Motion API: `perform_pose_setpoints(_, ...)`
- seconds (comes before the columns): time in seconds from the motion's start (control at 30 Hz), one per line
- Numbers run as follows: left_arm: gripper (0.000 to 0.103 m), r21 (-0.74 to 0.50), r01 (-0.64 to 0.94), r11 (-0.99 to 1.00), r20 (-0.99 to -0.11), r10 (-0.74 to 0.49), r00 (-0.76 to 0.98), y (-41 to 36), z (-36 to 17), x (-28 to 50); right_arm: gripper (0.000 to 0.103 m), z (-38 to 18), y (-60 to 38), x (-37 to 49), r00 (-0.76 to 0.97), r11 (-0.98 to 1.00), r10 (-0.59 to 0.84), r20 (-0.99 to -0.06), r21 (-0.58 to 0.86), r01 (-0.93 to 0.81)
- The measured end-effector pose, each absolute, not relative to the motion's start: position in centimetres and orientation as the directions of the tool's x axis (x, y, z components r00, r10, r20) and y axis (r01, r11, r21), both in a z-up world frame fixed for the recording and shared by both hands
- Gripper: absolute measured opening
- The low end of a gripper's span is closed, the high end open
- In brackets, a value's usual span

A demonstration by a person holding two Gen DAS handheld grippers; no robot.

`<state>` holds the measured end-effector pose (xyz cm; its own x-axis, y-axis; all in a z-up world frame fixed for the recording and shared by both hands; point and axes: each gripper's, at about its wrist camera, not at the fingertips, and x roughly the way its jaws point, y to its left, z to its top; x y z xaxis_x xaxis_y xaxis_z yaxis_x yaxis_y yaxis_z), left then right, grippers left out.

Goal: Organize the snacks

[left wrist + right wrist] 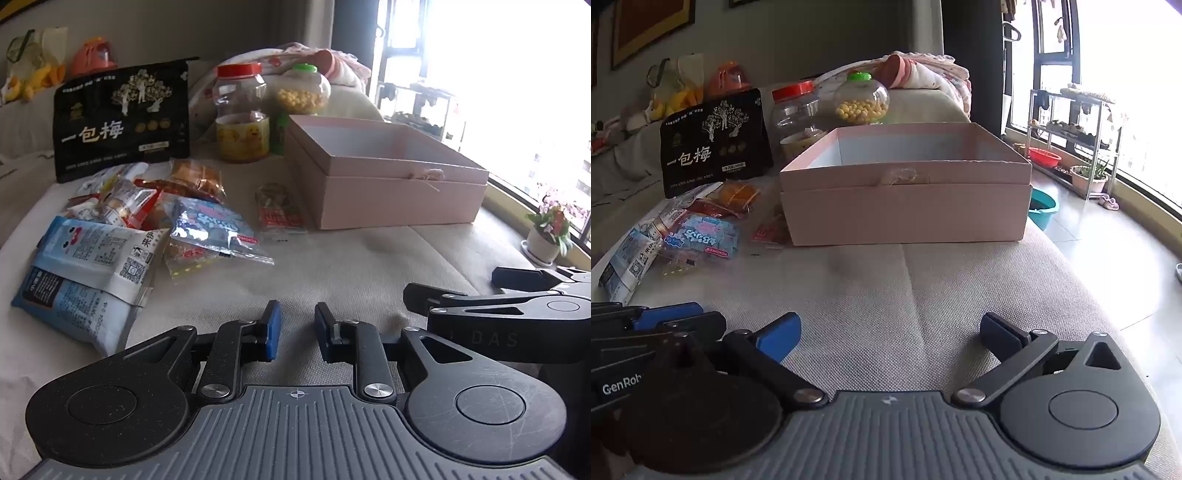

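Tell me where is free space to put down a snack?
Bare cushion lies between the grippers and the pink box. The box looks empty inside. Crowded: the snack pile left of the box, and the jars behind it.

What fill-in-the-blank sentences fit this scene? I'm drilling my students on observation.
1. The pink box has no snacks inside, so it is ____.
2. The jar of yellow balls has a ____ lid.
3. The black bag stands ____ of the red-lidded jar.
4. The right gripper is ____.

Missing words: empty; green; left; open
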<state>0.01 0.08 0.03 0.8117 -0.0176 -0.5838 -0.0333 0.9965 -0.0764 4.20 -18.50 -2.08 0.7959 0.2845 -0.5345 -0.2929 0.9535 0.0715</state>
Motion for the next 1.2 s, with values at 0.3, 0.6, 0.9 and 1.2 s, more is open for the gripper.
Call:
perform_pose_setpoints(0.3,0.025,-0.08,-0.033,0.996,-0.581,-0.02,0.814,0.09,0.04,-0.01,0.103,-2.3,-18.22,4.16,0.793,0.95,0.29,-0.536,0.063,-0.305)
perform_pose_setpoints(0.6,0.025,-0.082,-0.033,0.996,-0.581,-0.021,0.814,0.09,0.04,-0.01,0.103,-2.11,-17.9,4.1,0.789,0.947,0.285,-0.544,0.035,-0.318)
perform_pose_setpoints(0.9,0.025,-0.084,-0.033,0.996,-0.58,-0.022,0.814,0.07,0.04,0.0,0.103,-2.1,-17.96,4.16,0.789,0.948,0.283,-0.546,0.033,-0.317)
perform_pose_setpoints(1.2,0.025,-0.088,-0.033,0.996,-0.579,-0.024,0.815,0.1,0.05,-0.01,0.103,-2.01,-18.16,4.28,0.787,0.948,0.291,-0.543,0.052,-0.315)
